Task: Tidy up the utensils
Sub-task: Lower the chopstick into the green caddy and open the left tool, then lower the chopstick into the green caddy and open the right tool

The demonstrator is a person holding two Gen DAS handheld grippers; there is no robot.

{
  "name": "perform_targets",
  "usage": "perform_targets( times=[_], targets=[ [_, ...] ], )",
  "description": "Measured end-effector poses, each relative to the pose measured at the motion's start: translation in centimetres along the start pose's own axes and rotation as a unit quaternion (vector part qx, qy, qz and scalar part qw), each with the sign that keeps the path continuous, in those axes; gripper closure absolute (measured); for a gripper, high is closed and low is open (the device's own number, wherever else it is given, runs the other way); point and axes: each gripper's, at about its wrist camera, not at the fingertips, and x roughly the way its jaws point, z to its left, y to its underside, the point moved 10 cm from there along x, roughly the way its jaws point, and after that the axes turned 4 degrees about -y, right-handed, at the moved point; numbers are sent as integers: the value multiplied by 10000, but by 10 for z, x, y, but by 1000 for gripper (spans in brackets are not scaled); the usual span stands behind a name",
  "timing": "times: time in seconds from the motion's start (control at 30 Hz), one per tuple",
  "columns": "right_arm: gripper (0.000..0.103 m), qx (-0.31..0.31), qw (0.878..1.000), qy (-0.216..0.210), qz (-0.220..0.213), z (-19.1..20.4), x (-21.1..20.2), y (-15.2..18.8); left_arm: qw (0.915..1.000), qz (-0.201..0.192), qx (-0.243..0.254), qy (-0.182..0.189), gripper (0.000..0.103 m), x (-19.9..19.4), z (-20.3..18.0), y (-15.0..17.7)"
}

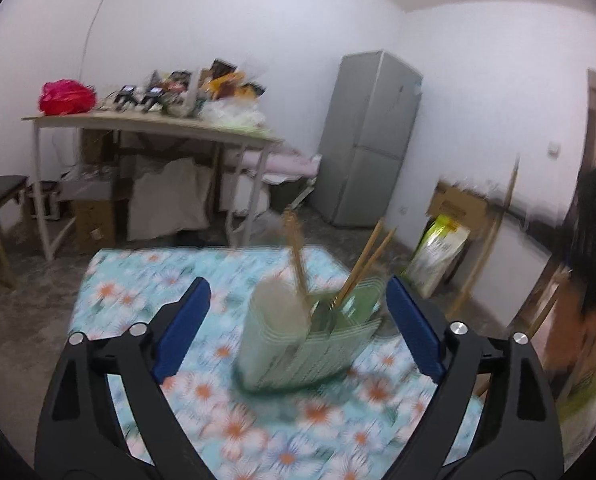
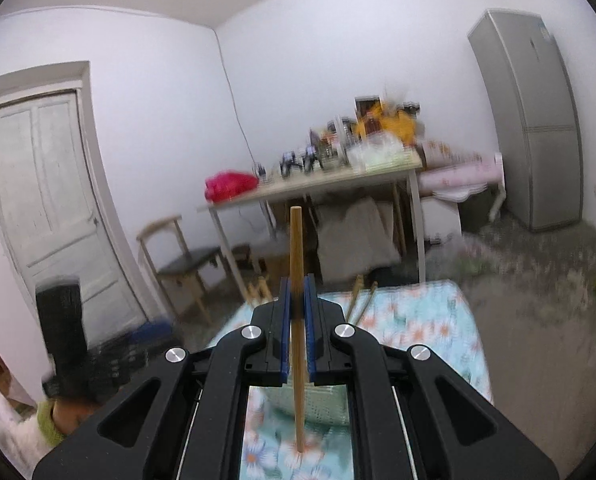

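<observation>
A pale green slatted utensil holder (image 1: 309,344) stands on the floral tablecloth (image 1: 146,292), blurred. Several wooden chopsticks (image 1: 363,268) lean out of its compartments. My left gripper (image 1: 298,284) is open wide, with a blue pad (image 1: 182,328) on either side of the holder and a gap to each. In the right wrist view my right gripper (image 2: 297,284) is shut on a single wooden chopstick (image 2: 296,248) that stands upright. The chopstick's lower end hangs over the holder (image 2: 321,404) and the cloth. Two more chopstick ends (image 2: 359,296) show just right of the jaws.
Behind the cloth-covered table stands a cluttered white-legged table (image 1: 150,126) with a red bag (image 1: 66,96). A grey fridge (image 1: 367,140) is at the back right. A chair (image 2: 186,264) and a white door (image 2: 46,184) are left. A cardboard box (image 1: 457,204) leans by the wall.
</observation>
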Motion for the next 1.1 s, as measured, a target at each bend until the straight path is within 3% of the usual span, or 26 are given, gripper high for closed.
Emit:
perform_targets(
  times=[0.17, 0.3, 0.43, 0.53, 0.7, 0.73, 0.83, 1.1],
  targets=[
    [96, -205, 9991, -10, -366, 3, 21, -36, 9972, 488, -151, -552, 13, -4, 22, 49],
    [96, -318, 9988, 32, -380, 4, 45, -42, 9924, 886, -302, -796, 13, -7, 35, 84],
    [96, -404, 9989, 63, -226, 3, 72, -28, 9889, 991, -345, -1050, 13, -11, 48, 96],
    [96, -726, 9967, 351, -99, 0, 91, -10, 9874, 1032, -349, -1148, 13, -13, 49, 100],
    [95, -1072, 9909, 569, 586, -1, 119, 32, 9861, 1026, -271, -1282, 12, -10, 48, 105],
    [92, -1079, 9904, 599, 626, -2, 118, 34, 9857, 1025, -259, -1309, 12, -10, 47, 105],
    [62, -980, 9915, 656, 542, -5, 103, 30, 9851, 1026, -204, -1368, 12, -10, 46, 105],
    [40, -429, 9977, 522, 22, -8, 28, 19, 9816, 992, -224, -1619, 12, -5, 49, 96]
  ],
)
